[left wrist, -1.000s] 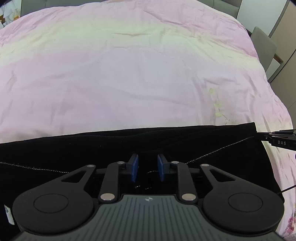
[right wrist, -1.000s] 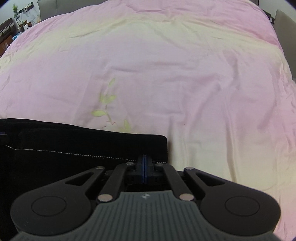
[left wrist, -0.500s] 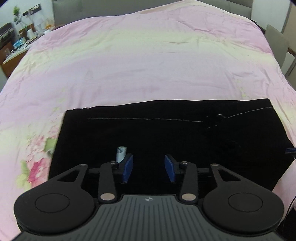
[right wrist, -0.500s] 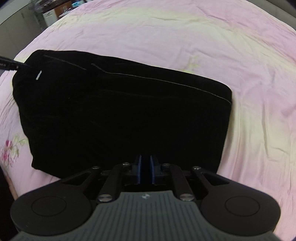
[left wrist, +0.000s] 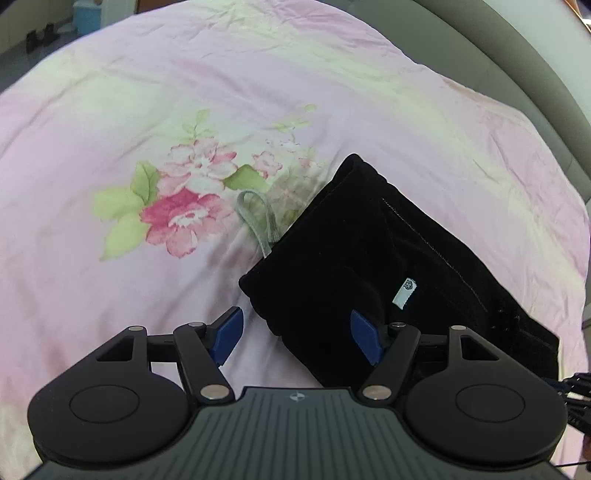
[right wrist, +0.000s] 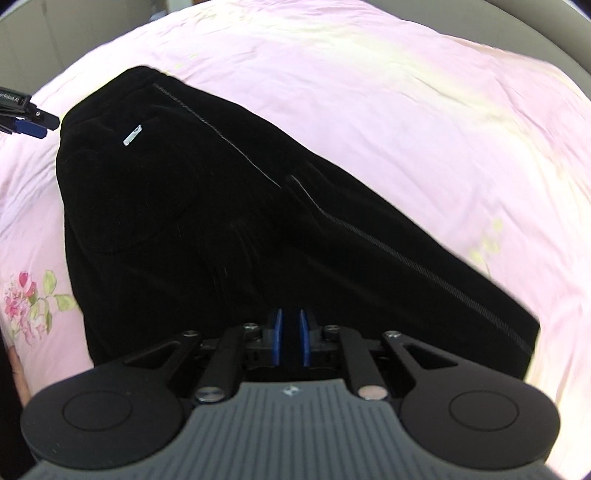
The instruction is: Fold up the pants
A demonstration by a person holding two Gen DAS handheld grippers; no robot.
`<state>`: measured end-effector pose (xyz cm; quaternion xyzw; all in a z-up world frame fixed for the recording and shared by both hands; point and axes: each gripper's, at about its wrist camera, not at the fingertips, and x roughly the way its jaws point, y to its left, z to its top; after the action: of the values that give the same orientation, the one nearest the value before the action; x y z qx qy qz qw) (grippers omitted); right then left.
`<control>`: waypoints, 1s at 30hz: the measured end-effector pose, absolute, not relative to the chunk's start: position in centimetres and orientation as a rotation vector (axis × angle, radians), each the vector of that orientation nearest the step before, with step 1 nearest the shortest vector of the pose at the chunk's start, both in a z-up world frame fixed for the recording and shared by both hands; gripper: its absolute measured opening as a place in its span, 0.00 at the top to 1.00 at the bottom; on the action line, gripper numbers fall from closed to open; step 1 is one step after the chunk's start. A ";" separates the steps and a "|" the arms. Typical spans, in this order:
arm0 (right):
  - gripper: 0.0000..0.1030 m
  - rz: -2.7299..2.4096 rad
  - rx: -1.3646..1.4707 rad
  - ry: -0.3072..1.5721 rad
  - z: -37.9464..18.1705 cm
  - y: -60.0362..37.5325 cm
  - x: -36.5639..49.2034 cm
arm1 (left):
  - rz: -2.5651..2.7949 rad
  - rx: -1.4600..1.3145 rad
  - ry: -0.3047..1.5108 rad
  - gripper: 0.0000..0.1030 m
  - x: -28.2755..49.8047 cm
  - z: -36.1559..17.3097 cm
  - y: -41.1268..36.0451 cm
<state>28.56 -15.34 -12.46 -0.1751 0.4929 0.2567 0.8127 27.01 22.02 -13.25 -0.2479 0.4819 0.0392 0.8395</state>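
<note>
Black pants (left wrist: 369, 251) lie folded in a flat bundle on a pink flowered bedsheet (left wrist: 147, 110). A white label (left wrist: 406, 291) shows on top, and a grey drawstring loop (left wrist: 258, 218) sticks out at the waist end. My left gripper (left wrist: 295, 332) hovers over the near corner of that end. Its jaws are opening wide and neither pad presses on the cloth. From the right wrist the pants (right wrist: 221, 221) fill the middle. My right gripper (right wrist: 290, 338) hangs above them, shut to a thin slit, with no cloth seen pinched. The left gripper (right wrist: 26, 118) shows at the pants' far left end.
A pink flower print (left wrist: 184, 206) marks the sheet left of the pants. A grey padded bed edge (left wrist: 535, 74) curves round the far right. A blue box (left wrist: 86, 14) stands on the floor beyond the bed. Bare sheet (right wrist: 406, 92) spreads past the pants.
The left gripper's jaws went from narrow to wide as it slid to the pants' waist end. The right gripper drew back from the pants' far edge. Both views have rolled.
</note>
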 end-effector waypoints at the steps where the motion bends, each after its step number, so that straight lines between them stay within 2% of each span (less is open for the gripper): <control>1: 0.94 0.561 -0.402 1.062 -12.5 -14.5 29.3 | 0.088 -0.573 1.008 0.24 26.9 -14.0 22.3; 6: 0.94 0.628 -0.573 1.109 -13.9 -10.9 31.6 | 0.131 -0.694 0.949 0.24 27.2 -16.5 22.3; 12: 0.95 0.652 -0.693 1.193 -16.4 -7.7 32.5 | 0.140 -0.768 0.928 0.16 28.7 -18.9 21.3; 16: 0.96 0.660 -0.731 1.229 -17.6 -6.0 33.4 | 0.133 -0.803 0.931 0.17 29.5 -20.1 21.7; 19: 0.97 0.646 -0.729 1.247 -17.9 -5.0 34.2 | 0.138 -0.808 0.933 0.23 29.7 -20.4 21.7; 24: 0.97 0.635 -0.738 1.245 -17.8 -4.1 34.2 | 0.159 -0.823 0.886 0.48 28.7 -19.4 21.8; 30: 0.97 0.601 -0.718 1.208 -17.3 -3.8 32.8 | 0.154 -0.744 0.773 0.62 27.7 -14.6 19.5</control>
<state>32.76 -3.80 -17.27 -0.3250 0.5470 0.2723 0.7219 27.74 19.48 -14.55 -0.3540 0.3680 0.0735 0.8567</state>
